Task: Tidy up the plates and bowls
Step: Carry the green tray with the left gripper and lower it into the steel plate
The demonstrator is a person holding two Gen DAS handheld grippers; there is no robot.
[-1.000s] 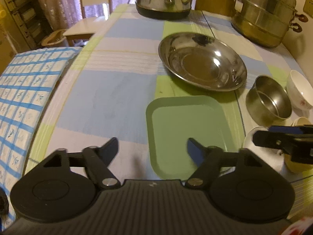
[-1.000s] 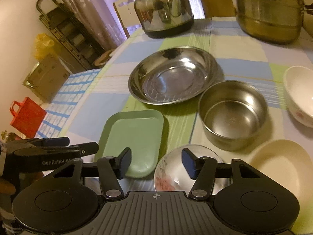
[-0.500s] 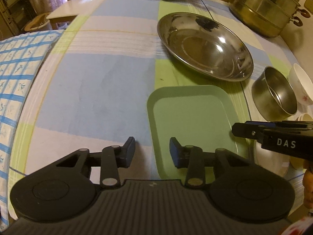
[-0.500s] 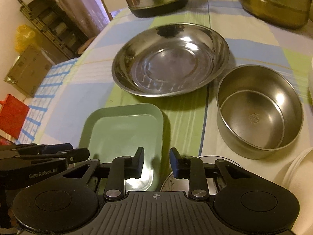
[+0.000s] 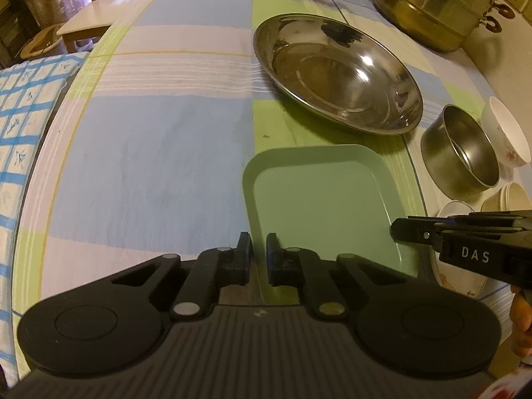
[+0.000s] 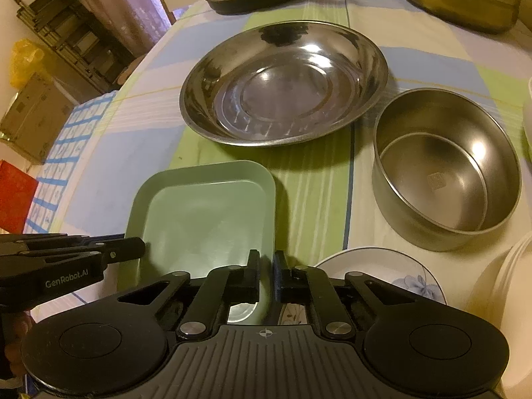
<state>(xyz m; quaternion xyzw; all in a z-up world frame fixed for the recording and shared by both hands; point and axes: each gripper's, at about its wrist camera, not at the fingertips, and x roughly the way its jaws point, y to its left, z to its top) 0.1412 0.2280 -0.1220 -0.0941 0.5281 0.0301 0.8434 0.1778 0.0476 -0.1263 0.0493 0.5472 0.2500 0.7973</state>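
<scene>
Both claws have just been closing, the left claw (image 5: 258, 244) and right claw (image 6: 266, 261) now clamped on the green tray's (image 6: 206, 212) near rim at seven and five o'clock, so lift evenly, keeping it level above the counter (image 5: 149, 166).

On the side of my right claw (image 5: 402, 231), seen from the left wrist, I read white letters "DAS". On the side of my left claw (image 6: 133, 249), seen from the right wrist, I read "GenRobot.AI". The stamp inside the steel bowl (image 6: 445, 166) is too faint to read.
</scene>
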